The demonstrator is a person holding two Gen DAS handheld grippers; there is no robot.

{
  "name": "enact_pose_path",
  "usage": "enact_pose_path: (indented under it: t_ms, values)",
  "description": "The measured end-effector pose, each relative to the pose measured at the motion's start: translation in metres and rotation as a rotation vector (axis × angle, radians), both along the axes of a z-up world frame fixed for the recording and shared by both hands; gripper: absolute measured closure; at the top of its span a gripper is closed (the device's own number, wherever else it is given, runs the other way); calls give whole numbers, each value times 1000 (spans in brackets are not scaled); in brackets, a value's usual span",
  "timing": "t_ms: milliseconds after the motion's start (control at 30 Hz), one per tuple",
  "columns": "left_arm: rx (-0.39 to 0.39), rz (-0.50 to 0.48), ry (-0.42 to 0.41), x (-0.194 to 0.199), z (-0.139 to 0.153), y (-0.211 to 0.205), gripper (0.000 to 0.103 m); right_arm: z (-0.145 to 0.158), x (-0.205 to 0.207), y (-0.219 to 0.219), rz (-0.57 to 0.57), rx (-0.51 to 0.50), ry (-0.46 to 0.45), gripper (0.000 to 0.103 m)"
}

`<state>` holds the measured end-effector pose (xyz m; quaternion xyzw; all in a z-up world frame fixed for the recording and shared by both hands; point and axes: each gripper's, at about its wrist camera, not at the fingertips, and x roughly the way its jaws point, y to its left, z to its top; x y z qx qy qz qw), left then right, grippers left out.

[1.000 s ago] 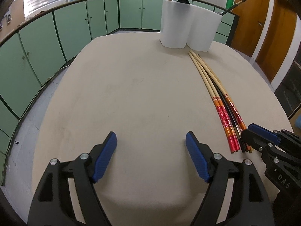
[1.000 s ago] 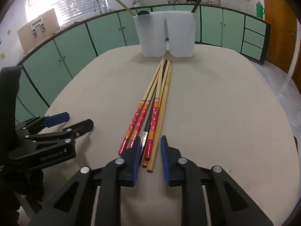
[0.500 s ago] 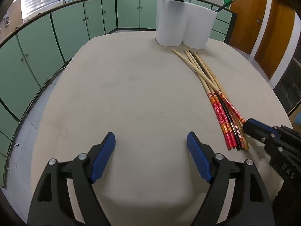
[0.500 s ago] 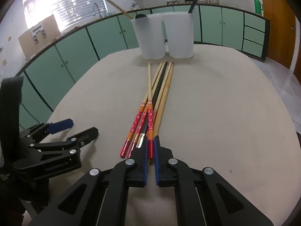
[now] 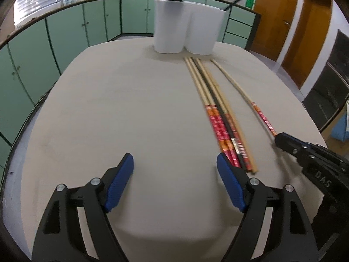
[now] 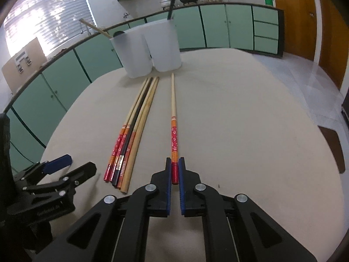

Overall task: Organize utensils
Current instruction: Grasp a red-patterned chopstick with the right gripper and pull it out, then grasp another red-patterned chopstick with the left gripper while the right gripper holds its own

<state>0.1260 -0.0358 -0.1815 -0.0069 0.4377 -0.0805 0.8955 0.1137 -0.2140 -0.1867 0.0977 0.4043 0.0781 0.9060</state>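
My right gripper (image 6: 174,168) is shut on the red end of one bamboo chopstick (image 6: 173,118), which points toward the white two-part utensil holder (image 6: 152,48). That chopstick (image 5: 242,93) stands apart to the right of the remaining bundle of chopsticks (image 5: 216,107), which lies on the beige table (image 5: 122,113). In the right wrist view the bundle (image 6: 133,128) lies left of the held one. My left gripper (image 5: 174,172) is open over bare table, its right finger close to the bundle's red ends. The right gripper (image 5: 281,142) shows at the left wrist view's right edge.
The holder (image 5: 185,32) stands at the table's far end with a wooden stick and a dark utensil in it. Green cabinets (image 5: 65,32) ring the room. Wooden doors (image 5: 305,28) are at the right. The left gripper (image 6: 59,170) sits left of the bundle.
The right gripper has shut on one chopstick and drawn it out of the bundle to the right. The left gripper stays open and has shifted slightly toward the bundle.
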Motion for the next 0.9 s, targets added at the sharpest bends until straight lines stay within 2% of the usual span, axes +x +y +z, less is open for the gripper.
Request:
enact_pose_path:
  t_ms: [267, 600, 667, 800, 900]
  values:
    - [11, -35, -1, 1, -2, -17, 26, -1, 1, 3, 19, 3, 15, 97]
    - [45, -17, 2, 2, -5, -14, 27, 1, -2, 3, 32, -26, 7, 95]
    - [45, -7, 1, 1, -4, -11, 27, 1, -4, 3, 49, -31, 5, 93]
    - [51, 7, 1, 1, -3, -6, 28, 1, -10, 1, 68, -34, 3, 81]
    - [50, 12, -1, 0, -3, -5, 28, 0, -15, 2, 81, -51, -1, 80]
